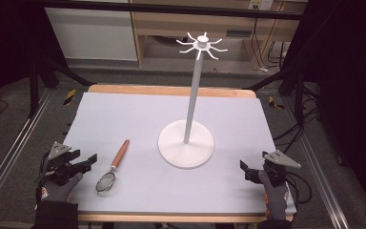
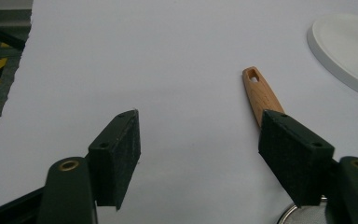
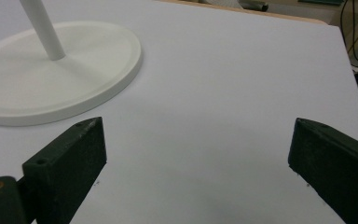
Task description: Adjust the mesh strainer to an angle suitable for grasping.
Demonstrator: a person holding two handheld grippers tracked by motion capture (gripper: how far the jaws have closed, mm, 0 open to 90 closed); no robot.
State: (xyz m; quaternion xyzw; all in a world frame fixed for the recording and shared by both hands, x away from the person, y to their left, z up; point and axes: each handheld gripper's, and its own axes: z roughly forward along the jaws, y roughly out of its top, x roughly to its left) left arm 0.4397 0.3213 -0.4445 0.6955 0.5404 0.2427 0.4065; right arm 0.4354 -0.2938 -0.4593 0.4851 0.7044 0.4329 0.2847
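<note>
Strainer (image 1: 112, 169) lies near the desk's (image 1: 138, 124) front-left corner, just beside the left gripper (image 1: 86, 161); both it and the right gripper (image 1: 246, 172) stand spread, empty. Risks, in my judgement: the rounded wooden handle rolling from the pads; a swing toppling the tall hook stand (image 1: 190, 105).

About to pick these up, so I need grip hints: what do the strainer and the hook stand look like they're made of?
Strainer: handle looks like light-brown wood, matt, with visible grain and a hanging slot; the round sieve end looks like shiny metal mesh in a metal rim. Hook stand: uniformly white, smooth and faintly glossy, probably painted metal or plastic; the look leaves that open.
</note>
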